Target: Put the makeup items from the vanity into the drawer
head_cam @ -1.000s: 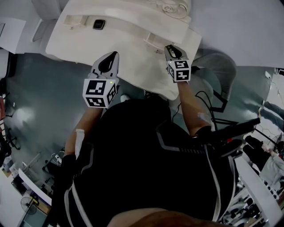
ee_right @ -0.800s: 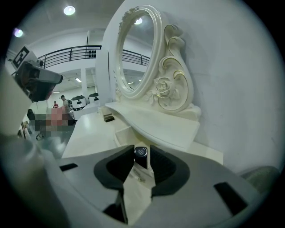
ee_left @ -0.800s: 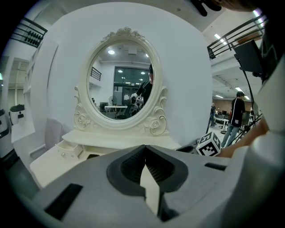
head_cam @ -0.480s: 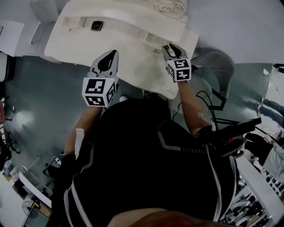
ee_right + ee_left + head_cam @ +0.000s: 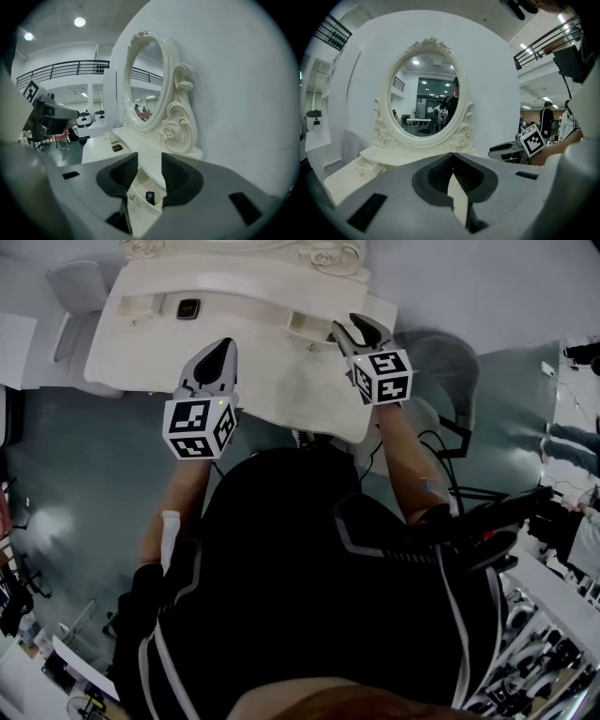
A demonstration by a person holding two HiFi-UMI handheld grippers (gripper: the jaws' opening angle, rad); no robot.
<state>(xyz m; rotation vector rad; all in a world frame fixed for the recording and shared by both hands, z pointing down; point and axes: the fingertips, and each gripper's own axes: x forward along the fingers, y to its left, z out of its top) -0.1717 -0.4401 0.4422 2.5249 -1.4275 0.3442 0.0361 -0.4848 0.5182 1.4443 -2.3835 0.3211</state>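
**R gripper wide over open drawer, L gripper shut**

R gripper (image 5: 359,329) hangs above the vanity's open drawer (image 5: 140,212). Its jaws are apart and have just been opening, w/ nothing held between them. A small dark makeup item (image 5: 150,197) lies inside the drawer, seen through the gap. L gripper (image 5: 453,159) is at the front edge of the worktop (image 5: 141,338), jaws together & empty. A dark compact (image 5: 188,307) sits on the worktop, well to the left of the drawer, below the oval mirror (image 5: 424,93).
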